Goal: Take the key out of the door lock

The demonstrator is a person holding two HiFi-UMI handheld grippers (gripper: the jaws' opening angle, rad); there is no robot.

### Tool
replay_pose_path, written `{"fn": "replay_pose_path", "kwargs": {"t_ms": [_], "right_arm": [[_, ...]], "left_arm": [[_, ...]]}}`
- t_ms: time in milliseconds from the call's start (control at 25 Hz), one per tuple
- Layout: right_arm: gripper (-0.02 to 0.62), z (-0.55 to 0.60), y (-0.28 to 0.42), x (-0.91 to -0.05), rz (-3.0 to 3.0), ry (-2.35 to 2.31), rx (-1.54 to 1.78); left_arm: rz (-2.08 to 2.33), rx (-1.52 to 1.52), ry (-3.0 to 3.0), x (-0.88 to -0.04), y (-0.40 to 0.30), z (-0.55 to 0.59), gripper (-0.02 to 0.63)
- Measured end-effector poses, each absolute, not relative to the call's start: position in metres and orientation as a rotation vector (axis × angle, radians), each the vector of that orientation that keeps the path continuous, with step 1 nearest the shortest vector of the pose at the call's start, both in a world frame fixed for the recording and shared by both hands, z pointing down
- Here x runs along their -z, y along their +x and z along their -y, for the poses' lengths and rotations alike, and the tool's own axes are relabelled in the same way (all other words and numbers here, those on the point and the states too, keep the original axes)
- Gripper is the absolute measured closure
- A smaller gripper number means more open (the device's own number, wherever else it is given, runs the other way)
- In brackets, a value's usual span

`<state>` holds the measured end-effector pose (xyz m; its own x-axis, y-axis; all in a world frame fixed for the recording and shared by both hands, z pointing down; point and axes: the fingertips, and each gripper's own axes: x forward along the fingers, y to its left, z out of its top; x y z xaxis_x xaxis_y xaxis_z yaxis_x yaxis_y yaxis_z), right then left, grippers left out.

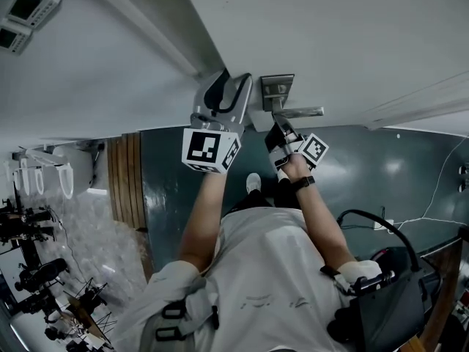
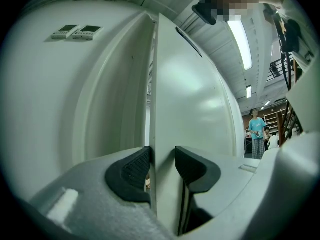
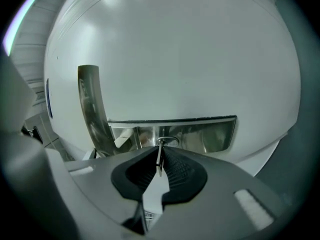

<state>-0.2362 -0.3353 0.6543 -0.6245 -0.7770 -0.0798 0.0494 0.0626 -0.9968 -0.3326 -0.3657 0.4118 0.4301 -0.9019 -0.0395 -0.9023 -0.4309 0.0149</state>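
Note:
The white door [image 1: 330, 35] carries a steel lock plate [image 1: 277, 92] and a lever handle [image 1: 299, 112]. In the right gripper view, the plate [image 3: 200, 136] shows the keyhole, and a thin metal key [image 3: 159, 160] sticks out of it edge-on. My right gripper [image 3: 160, 154] is shut on that key, with both ribbed pads pressed against its flat sides. The handle [image 3: 90, 109] curves up on the left. In the head view, the right gripper [image 1: 277, 129] sits just under the lock plate and hides the key. My left gripper [image 1: 222, 94] clamps the door's edge [image 2: 156, 109], one pad [image 2: 132, 169] on each face.
Two wall control panels [image 2: 77, 31] hang beside the door frame. A person [image 2: 257, 134] stands far off behind the door. A black bag [image 1: 388, 292] hangs at my right side. Tripods and gear [image 1: 37, 270] stand at the left over the dark floor [image 1: 366, 167].

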Motion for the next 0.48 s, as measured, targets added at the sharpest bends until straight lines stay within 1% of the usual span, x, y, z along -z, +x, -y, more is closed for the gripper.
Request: {"fn": "replay_pose_path", "kwargs": {"t_ms": [320,480], "right_arm": [[0.571,0.327,-0.235,-0.653,-1.639,-0.725,1.672],[0.571,0.292,-0.224,-0.656,-1.648,-0.736,1.672]], "left_arm": [[-1.675,-0.050,-2.654,-0.412,-0.332,0.364,0.440],[-1.659,-0.046,-2.665,-0.412,-0.332,0.363,0.442]]}}
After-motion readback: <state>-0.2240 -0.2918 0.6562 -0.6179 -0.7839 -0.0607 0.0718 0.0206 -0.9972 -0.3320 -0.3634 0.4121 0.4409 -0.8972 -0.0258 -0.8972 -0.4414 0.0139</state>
